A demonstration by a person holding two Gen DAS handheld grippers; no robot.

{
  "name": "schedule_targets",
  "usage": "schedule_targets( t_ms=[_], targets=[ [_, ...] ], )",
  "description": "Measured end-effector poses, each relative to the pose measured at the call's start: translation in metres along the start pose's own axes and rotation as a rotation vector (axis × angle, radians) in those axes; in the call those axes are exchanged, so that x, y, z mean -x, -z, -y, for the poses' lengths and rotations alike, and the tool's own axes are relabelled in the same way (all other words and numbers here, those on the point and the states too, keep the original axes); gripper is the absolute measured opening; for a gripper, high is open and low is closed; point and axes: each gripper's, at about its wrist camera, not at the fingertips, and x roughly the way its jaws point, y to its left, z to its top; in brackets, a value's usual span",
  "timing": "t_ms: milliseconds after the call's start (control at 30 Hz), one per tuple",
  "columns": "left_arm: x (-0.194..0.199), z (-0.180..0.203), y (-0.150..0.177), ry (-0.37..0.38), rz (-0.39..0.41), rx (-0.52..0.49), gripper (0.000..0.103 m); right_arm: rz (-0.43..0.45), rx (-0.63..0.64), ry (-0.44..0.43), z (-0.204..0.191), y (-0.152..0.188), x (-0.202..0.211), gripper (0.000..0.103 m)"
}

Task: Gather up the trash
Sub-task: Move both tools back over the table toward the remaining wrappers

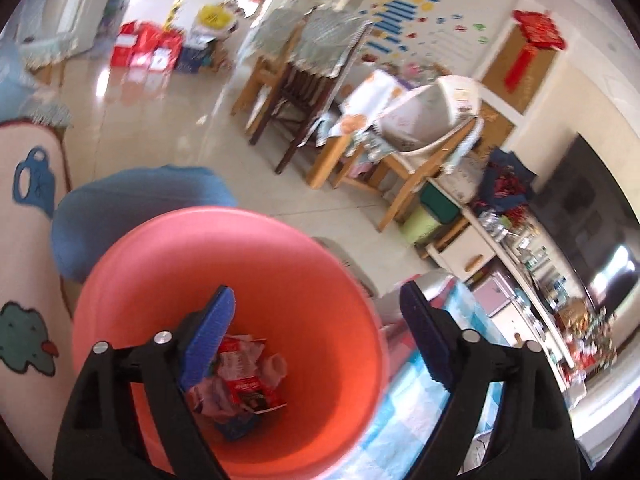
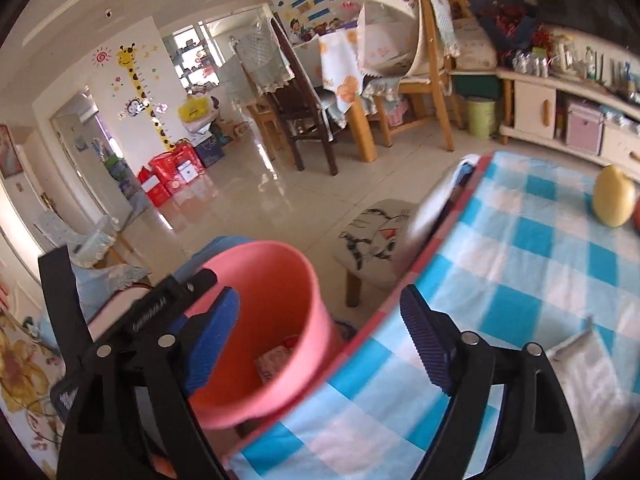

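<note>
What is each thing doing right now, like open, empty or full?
Left claw: open, holding nothing, above the bin.
Right claw: open, holding nothing.
Pink bin: upright, no lid, beside the table.
Trash: crumpled wrappers and paper lying at the bin's bottom; bin far from full.
Checked tablecloth: spread flat on the table.
Yellow fruit: resting on the cloth.
Small stool: standing, nobody on it.

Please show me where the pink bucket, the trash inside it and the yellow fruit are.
pink bucket (image 1: 320,280), left wrist view, inner wall.
trash (image 1: 244,376), left wrist view, red wrapper.
yellow fruit (image 2: 613,196), right wrist view, its middle.
</note>
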Motion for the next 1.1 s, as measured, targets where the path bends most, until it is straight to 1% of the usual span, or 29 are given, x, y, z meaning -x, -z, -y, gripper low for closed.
schedule_targets(
  t_ms=[33,67,133,200,267,367,433,533,600,700,767,800,900,1000,1100],
  targets=[
    [0.001,0.006,0.002,0.026,0.009,-0.017,0.089,0.008,0.020,0.030,0.002,0.003,0.006,0.088],
    [0.004,0.013,0.005,0.063,0.014,-0.038,0.089,0.019,0.047,0.057,0.002,0.008,0.015,0.089],
    [0.012,0.026,0.013,0.108,0.017,-0.086,0.089,0.034,0.105,0.097,0.005,0.018,0.032,0.089],
    [0.019,0.042,0.020,0.146,0.019,-0.153,0.089,0.054,0.173,0.170,0.006,0.030,0.049,0.090],
    [0.026,0.058,0.028,0.188,0.001,-0.209,0.090,0.090,0.214,0.215,0.011,0.043,0.069,0.091],
    [0.033,0.077,0.041,0.243,-0.062,-0.266,0.090,0.145,0.230,0.266,0.029,0.056,0.094,0.096],
    [0.040,0.087,0.051,0.261,-0.077,-0.299,0.090,0.175,0.236,0.313,0.038,0.063,0.112,0.098],
    [0.052,0.102,0.068,0.290,-0.076,-0.362,0.091,0.203,0.244,0.387,0.049,0.073,0.134,0.098],
    [0.061,0.111,0.079,0.313,-0.063,-0.393,0.091,0.231,0.247,0.451,0.055,0.078,0.148,0.098],
    [0.071,0.119,0.094,0.384,-0.026,-0.397,0.091,0.255,0.237,0.539,0.066,0.088,0.164,0.098],
    [0.078,0.122,0.104,0.414,-0.002,-0.401,0.091,0.256,0.227,0.560,0.071,0.093,0.172,0.098],
    [0.083,0.124,0.111,0.425,0.015,-0.419,0.091,0.262,0.229,0.575,0.074,0.096,0.176,0.098],
    [0.095,0.135,0.128,0.442,0.053,-0.496,0.093,0.283,0.251,0.628,0.083,0.105,0.184,0.098],
    [0.106,0.144,0.144,0.462,0.081,-0.568,0.095,0.293,0.250,0.655,0.093,0.116,0.195,0.098],
    [0.119,0.152,0.160,0.492,0.096,-0.617,0.096,0.294,0.240,0.686,0.105,0.127,0.203,0.098]
  ],
)
